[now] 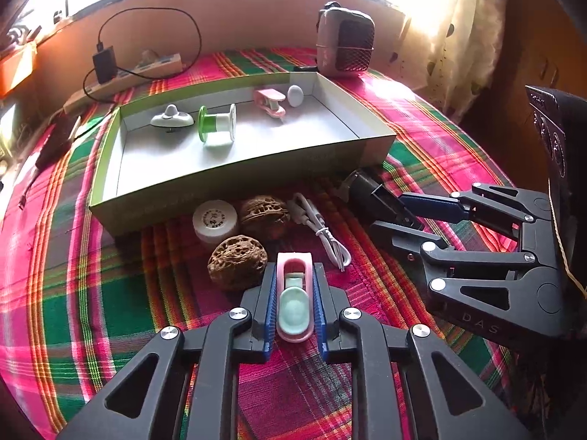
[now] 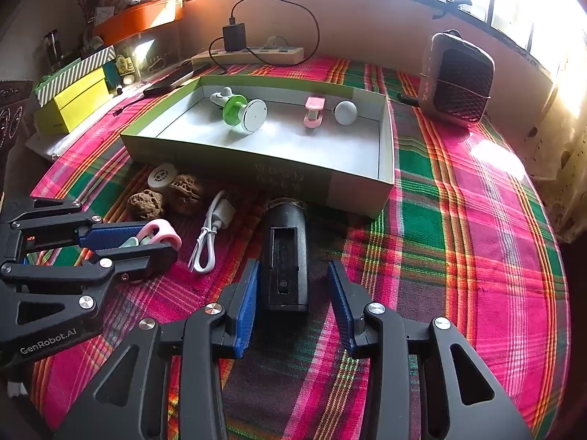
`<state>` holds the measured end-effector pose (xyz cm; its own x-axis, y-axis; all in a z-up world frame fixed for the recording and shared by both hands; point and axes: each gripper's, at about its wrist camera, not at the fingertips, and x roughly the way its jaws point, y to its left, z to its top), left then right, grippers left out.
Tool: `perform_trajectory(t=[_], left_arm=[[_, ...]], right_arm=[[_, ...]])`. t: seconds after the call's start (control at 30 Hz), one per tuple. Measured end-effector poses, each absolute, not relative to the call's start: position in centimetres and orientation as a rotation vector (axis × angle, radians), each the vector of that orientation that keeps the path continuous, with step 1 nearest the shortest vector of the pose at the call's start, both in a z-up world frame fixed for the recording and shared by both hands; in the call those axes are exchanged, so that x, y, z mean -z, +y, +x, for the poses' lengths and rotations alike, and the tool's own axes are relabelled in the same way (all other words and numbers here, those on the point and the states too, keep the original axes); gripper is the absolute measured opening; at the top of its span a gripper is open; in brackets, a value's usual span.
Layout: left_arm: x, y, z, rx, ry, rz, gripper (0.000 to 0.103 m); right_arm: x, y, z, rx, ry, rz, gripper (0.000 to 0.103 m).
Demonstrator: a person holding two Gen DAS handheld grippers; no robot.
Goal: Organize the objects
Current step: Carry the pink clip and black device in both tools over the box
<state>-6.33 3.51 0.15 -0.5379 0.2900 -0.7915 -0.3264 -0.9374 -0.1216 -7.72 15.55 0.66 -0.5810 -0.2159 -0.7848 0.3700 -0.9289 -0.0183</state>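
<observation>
My left gripper (image 1: 294, 293) is shut on a pink clip with a pale green lever (image 1: 294, 295), low over the plaid cloth; it also shows in the right wrist view (image 2: 157, 236). My right gripper (image 2: 293, 300) is open, its blue pads on either side of a black cylindrical device (image 2: 286, 253) lying on the cloth, not touching it. The open cardboard box (image 1: 227, 176) holds a white spinning top (image 1: 171, 117), a green-and-white spool (image 1: 216, 123), a pink clip (image 1: 270, 102) and a white egg shape (image 1: 295, 95).
In front of the box lie two walnuts (image 1: 237, 260), a white round lid (image 1: 215, 218) and a coiled white cable (image 1: 323, 231). A mesh-fronted device (image 2: 458, 80) stands at the back right. A power strip with a charger (image 2: 249, 53) lies by the wall.
</observation>
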Motion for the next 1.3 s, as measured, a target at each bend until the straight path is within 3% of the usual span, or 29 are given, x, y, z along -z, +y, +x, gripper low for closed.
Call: perform_trajectory(t=[0.13, 1.3], left_arm=[[-0.2, 3.5, -6.3, -2.486, 0.060, -1.267, 0.016], [-2.0, 3.1, -5.7, -2.546, 0.039, -1.225, 0.016]], right_arm=[[-0.7, 15.2, -7.6, 2.507, 0.263, 1.206, 0.029], [-2.0, 15.8, -7.2, 2.547, 0.214, 1.185, 0.029]])
